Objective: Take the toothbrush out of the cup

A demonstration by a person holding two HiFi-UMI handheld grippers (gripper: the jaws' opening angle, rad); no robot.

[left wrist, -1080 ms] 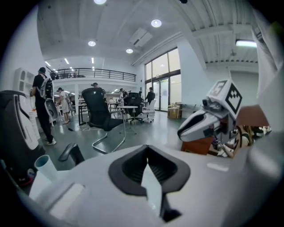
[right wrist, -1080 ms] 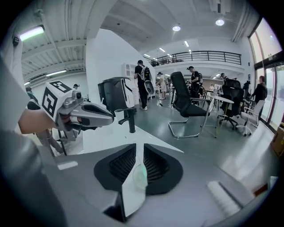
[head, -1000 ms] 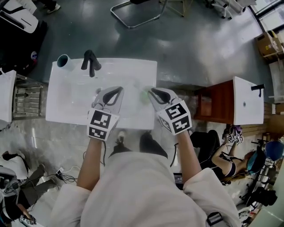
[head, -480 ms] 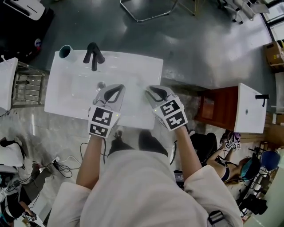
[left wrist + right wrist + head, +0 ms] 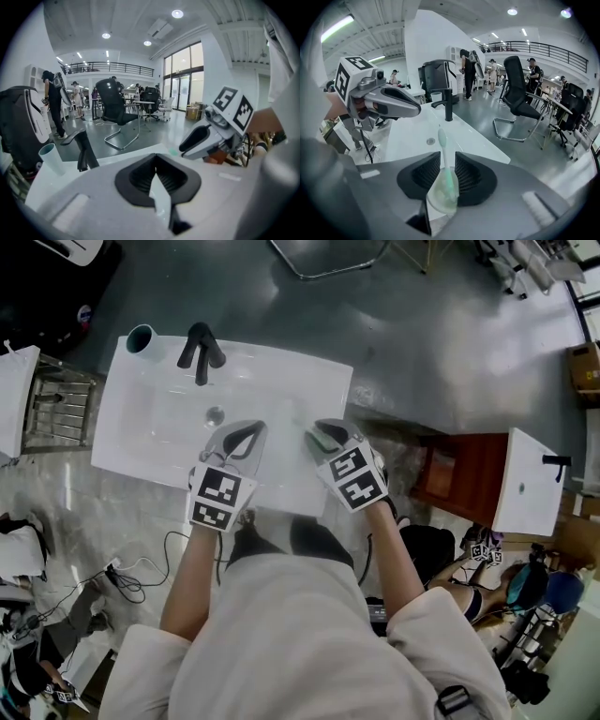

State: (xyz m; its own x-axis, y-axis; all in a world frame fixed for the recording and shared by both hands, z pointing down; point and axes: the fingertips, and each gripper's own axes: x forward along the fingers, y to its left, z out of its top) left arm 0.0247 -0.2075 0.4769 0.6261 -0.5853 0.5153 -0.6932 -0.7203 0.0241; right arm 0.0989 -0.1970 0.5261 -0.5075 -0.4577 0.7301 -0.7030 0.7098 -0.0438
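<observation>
The right gripper jaws are opening wider (toothbrush seemingly between them).

pale green toothbrush, white basin, black tap

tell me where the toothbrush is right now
In the right gripper view, the toothbrush sits between the right gripper's opening jaws, over the sink counter's right front part, the drain just beyond it.

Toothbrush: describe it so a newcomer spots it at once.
At the right end of the white washbasin, the right gripper, jaws opening, has a clear cup between them. The toothbrush stands in that cup: pale green handle, slim and upright, unlike the black faucet behind.
</observation>
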